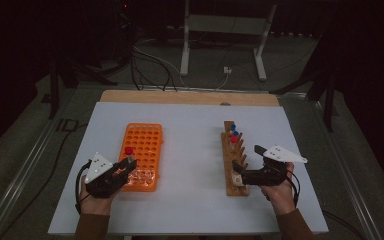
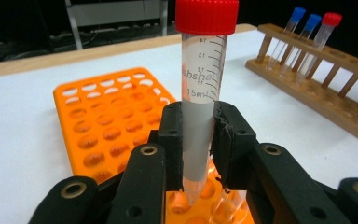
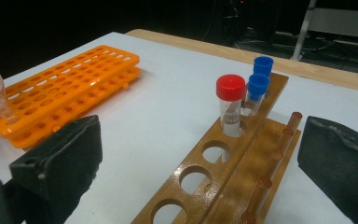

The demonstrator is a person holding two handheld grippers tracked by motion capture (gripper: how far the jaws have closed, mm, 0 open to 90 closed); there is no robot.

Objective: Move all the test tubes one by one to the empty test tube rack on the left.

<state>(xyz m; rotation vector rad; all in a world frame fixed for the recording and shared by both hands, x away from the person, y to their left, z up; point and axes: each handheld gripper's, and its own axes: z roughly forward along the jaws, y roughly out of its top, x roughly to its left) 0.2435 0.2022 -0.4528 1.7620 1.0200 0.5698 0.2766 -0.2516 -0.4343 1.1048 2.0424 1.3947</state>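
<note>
The tube [image 1: 128, 153], clear with a red cap, stands upright at the near end of the orange rack [image 1: 145, 145] in the high view, held by the left gripper [image 1: 122, 167], whose jaws are closed on its lower body. The right gripper [image 1: 244, 175] sits well off from the orange rack, at the near end of the wooden rack [image 1: 231, 165] on the white bench [image 1: 190, 150], which carries two blue-capped tubes [image 1: 234, 131] and one red-capped one [image 1: 233, 139] at its far end.

In the left gripper view the tube [image 2: 203, 88] runs straight up between the jaws, its long axis vertical, cap on top and pointed tip hanging just above the holes of the orange rack [image 2: 107, 126] nearest the hand. The tip looks close to one hole, though I cannot tell whether it is centred on it. The next move, I judge, is straight down along that axis.

In the right gripper view the jaws stand wide apart with nothing between them, and the wooden rack [image 3: 223, 172] lies between and beyond them. The orange rack [image 3: 65, 88] is far off, so the left hand is the nearer one.
</note>
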